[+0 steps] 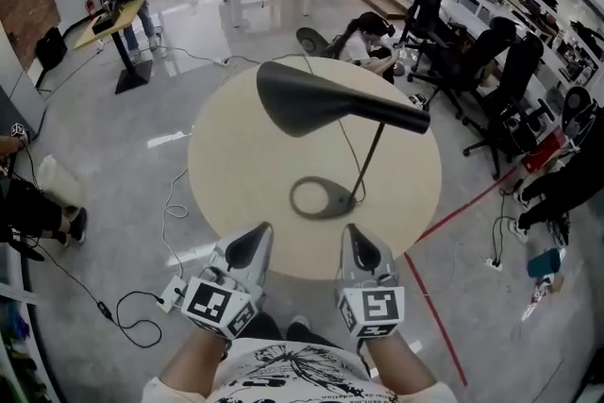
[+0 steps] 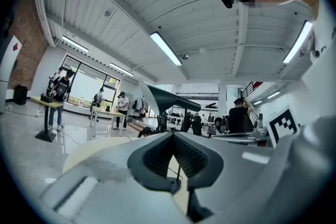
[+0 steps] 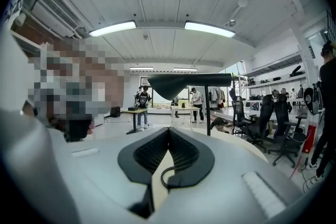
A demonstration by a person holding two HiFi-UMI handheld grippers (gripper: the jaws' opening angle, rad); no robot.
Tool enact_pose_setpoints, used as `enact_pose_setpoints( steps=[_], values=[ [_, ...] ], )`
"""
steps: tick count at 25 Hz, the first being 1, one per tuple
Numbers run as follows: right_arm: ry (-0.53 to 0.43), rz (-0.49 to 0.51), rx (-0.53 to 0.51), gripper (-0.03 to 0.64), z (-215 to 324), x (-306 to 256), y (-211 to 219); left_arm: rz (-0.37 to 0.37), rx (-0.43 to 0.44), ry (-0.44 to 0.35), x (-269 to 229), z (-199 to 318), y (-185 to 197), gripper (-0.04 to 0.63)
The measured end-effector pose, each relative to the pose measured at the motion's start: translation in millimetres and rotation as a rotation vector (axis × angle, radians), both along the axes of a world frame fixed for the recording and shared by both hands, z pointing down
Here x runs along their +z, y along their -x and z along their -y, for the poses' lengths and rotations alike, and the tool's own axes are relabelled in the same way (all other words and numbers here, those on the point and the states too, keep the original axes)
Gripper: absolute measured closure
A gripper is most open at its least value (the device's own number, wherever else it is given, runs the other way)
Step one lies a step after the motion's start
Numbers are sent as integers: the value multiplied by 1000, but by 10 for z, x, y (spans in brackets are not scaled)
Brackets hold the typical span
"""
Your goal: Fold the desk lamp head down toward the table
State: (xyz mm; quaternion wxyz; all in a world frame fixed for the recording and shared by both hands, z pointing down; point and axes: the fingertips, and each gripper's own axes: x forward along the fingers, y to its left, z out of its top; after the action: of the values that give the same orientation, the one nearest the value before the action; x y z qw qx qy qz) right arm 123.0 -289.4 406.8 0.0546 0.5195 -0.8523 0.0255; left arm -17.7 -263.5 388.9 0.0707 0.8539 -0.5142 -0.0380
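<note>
First, logged left gripper [image 1: 255,239] at the near edge of the round table [image 1: 222,156], jaws closed tip to tip on nothing. Found desk lamp [image 1: 326,104] standing at table centre, dark head [image 1: 293,90] raised on a slanted stem [image 1: 370,160] over the ring base [image 1: 319,198]. Logged right gripper [image 1: 356,239] beside the left, likewise closed, empty, clear of the lamp.

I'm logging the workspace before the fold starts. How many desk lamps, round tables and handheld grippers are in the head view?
Desk lamp: 1
Round table: 1
Grippers: 2, the left gripper and the right gripper, both shut and empty
Total: 4
</note>
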Motion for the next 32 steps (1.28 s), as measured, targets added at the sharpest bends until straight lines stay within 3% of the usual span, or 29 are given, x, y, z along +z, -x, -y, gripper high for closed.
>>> enact_pose_setpoints(
  steps=[7, 16, 26, 32],
  values=[
    [-21, -4, 2, 607, 392, 8, 178, 5, -14, -42, -44, 470, 251, 592],
    [-33, 17, 62, 607, 739, -240, 355, -17, 30, -179, -708, 1136, 648, 592],
    [-41, 3, 150, 607, 964, -327, 508, 9, 142, -338, -1485, 1650, 692, 592],
    [-26, -11, 178, 607, 976, -245, 531, 45, 228, -345, -1578, 1814, 500, 592]
  ],
)
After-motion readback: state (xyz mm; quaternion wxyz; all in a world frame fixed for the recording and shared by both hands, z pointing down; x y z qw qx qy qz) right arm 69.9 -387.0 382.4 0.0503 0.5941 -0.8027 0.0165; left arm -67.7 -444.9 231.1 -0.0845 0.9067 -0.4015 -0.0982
